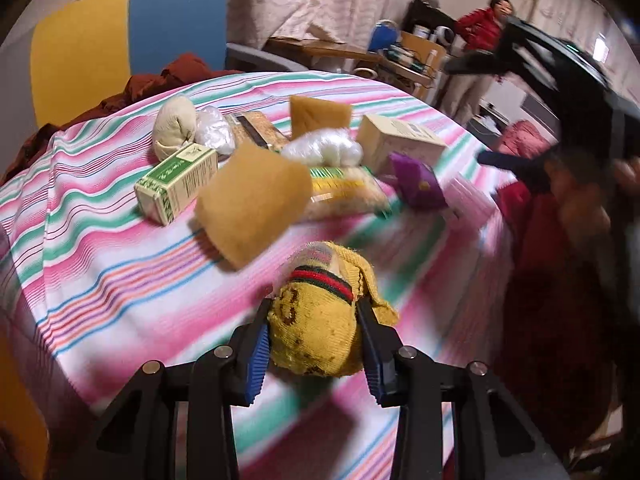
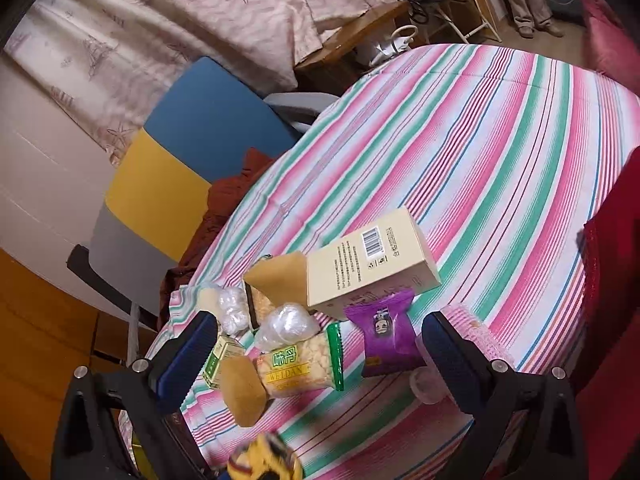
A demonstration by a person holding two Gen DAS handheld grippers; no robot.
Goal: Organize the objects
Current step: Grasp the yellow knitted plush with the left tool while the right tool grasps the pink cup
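Note:
My left gripper [image 1: 314, 334] is shut on a rolled yellow sock [image 1: 320, 320] with a red and green band, held above the striped tablecloth [image 1: 120, 264]; the same sock [image 2: 264, 462] shows blurred at the bottom of the right wrist view. Beyond it lie a tan sponge [image 1: 256, 204], a green box [image 1: 176, 184], a snack packet [image 2: 300, 364], a purple sachet [image 2: 386, 334] and a cream box [image 2: 372, 260]. My right gripper [image 2: 320, 356] hangs open above the pile, its fingers either side of the snack packet and purple sachet. It appears blurred at the right of the left wrist view [image 1: 480, 112].
A second tan sponge [image 1: 318, 114], white plastic bundles [image 1: 324, 148], a beige cloth roll [image 1: 174, 126] and a pink ribbed item [image 2: 476, 330] share the table. A yellow and blue chair [image 2: 180, 160] with red cloth stands behind. A person in red [image 1: 484, 28] stands far back.

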